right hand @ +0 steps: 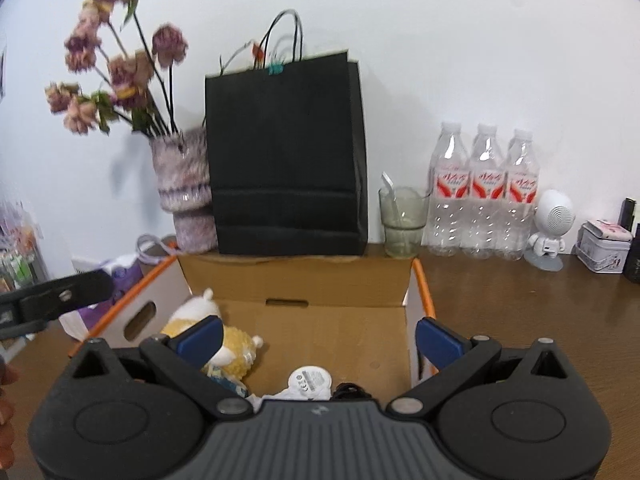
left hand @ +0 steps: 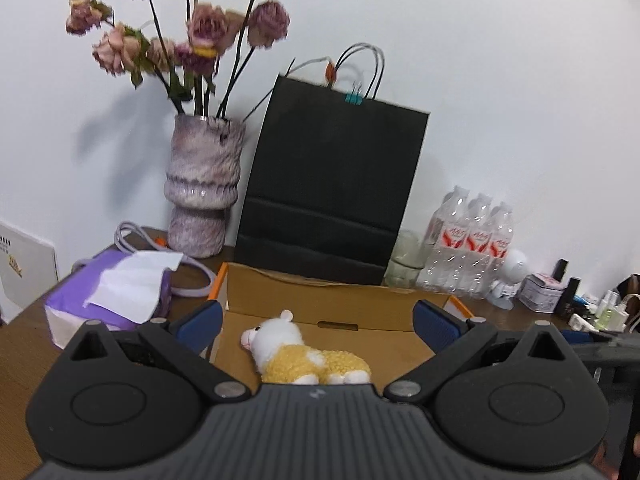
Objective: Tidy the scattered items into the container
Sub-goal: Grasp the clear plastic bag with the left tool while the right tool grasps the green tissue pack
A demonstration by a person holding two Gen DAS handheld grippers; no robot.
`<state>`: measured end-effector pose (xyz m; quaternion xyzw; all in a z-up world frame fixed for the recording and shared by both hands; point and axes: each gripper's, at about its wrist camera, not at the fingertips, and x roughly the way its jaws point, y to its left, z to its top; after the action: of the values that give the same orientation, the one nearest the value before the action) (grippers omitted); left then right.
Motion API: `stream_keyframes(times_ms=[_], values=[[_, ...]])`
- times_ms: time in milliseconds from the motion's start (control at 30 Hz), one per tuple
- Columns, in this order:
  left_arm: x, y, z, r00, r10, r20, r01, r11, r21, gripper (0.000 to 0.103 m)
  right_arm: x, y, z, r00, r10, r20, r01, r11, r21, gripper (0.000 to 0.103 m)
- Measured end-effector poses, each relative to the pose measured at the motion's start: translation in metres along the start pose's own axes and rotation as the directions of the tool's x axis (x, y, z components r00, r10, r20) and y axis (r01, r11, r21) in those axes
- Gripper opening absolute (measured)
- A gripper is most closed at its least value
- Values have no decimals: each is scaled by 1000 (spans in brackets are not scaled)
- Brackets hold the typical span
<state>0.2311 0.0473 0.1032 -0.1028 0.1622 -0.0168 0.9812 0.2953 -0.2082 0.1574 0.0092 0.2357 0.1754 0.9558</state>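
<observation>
Yellow-and-white plush sheep (left hand: 306, 354), orange-edged brown cardboard box (left hand: 336, 300), black paper bag (left hand: 332, 184).

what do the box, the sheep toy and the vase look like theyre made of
Box: corrugated cardboard, by its matte brown walls, folded flaps and punched handle slot; the orange edging's material is unclear.
Sheep toy: plush fabric, with a curly yellow fleece body and smoother white pile on the head.
Vase: probably glazed ceramic, mottled purple-white with glossy highlights on its ribs, though glass is possible.
</observation>
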Motion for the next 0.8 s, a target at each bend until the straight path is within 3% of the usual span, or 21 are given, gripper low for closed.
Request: stream_keyframes(times_ms=[267,467,800], values=[[-36,18,-12,1000,14,-26,-12,997,81,103,-33,-24,-13,1000,-30,-8,30,1000,-2,103],[-43,36,-32,993,59,-98,-48,993,104,103,-41,-39,-42,993,-85,-81,83,996,-30,103],[-38,42,-63,981,50,-189,-32,994,101,103,-32,-47,-79,978,-89,-190,91,996,0,103]])
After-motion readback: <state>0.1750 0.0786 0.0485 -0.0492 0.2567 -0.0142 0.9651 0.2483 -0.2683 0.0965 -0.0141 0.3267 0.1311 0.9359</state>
